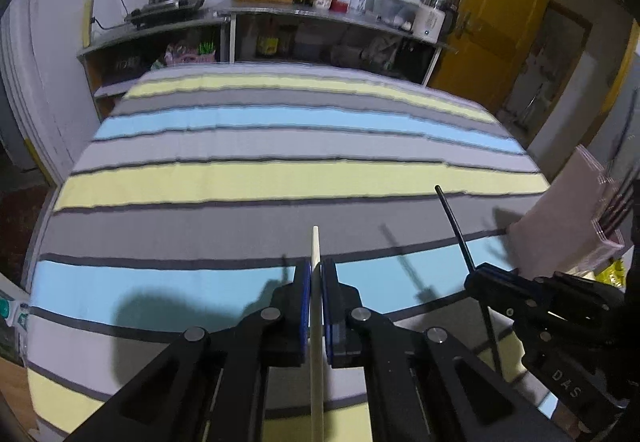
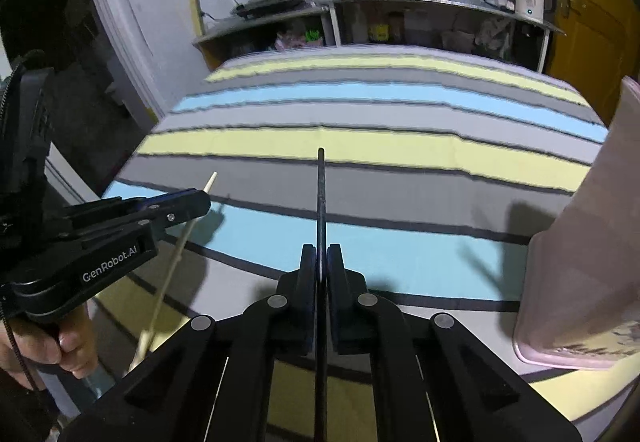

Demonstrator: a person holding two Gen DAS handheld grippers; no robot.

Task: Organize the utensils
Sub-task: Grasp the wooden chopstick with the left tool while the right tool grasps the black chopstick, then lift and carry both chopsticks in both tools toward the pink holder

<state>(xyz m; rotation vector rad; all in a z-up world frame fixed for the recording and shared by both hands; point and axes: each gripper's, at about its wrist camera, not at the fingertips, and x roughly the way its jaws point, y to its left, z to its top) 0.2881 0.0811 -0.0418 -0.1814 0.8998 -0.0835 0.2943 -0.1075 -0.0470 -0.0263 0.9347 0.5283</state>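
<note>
Both chopsticks are lifted above the striped surface point(image 1: 280, 182). The left tool point(image 1: 316, 274) pinches a pale chopstick point(image 1: 315, 246); the right tool point(image 2: 321, 262) pinches a black chopstick point(image 2: 321, 194). Next, probably, each goes into the pink holder point(image 1: 560, 218) at right, tip aligned with its opening.
</note>
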